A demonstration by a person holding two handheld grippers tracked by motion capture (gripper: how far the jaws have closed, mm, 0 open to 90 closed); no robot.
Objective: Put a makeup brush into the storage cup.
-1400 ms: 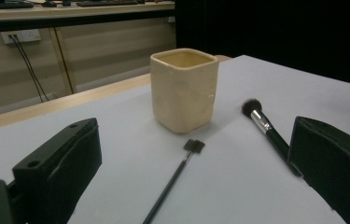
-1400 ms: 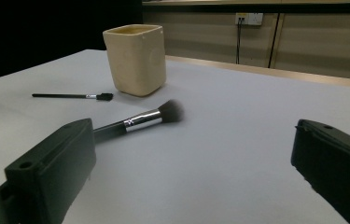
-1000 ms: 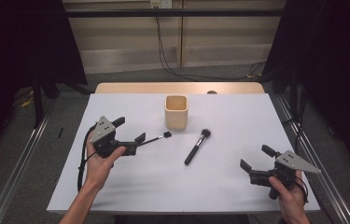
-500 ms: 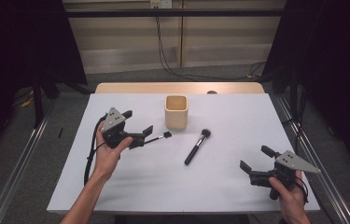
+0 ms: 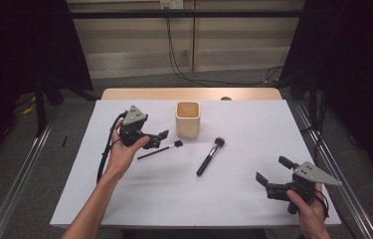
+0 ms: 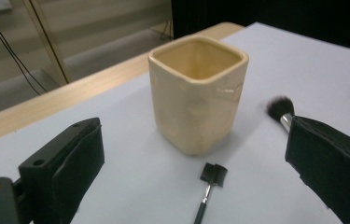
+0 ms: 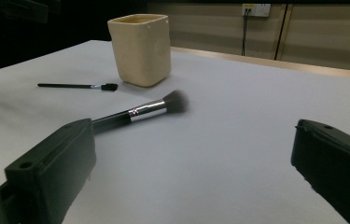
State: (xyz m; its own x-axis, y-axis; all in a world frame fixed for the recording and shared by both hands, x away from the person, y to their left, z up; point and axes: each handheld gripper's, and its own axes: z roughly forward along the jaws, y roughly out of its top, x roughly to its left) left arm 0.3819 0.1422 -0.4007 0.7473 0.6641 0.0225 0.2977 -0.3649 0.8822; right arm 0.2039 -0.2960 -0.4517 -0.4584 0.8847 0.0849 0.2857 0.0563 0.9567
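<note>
A cream square cup (image 5: 188,119) stands upright at the back middle of the white table (image 5: 124,199). A thin black brush (image 5: 159,149) lies left of the cup. A larger makeup brush (image 5: 210,156) lies to the cup's front right. My left gripper (image 5: 160,139) hovers open just above the thin brush's handle, pointing at the cup. In the left gripper view the cup (image 6: 198,93) and the thin brush's head (image 6: 212,173) sit between the jaws. My right gripper (image 5: 272,169) is open near the front right, apart from the large brush (image 7: 144,111).
A wooden strip (image 5: 189,93) runs along the table's far edge. Cables (image 5: 174,55) hang behind it. Metal rails (image 5: 20,184) flank the table on both sides. Bare white surface spreads across the table's front middle.
My left gripper has moved forward and to the right, toward the cup and the thin brush. The right gripper and the objects have stayed put.
</note>
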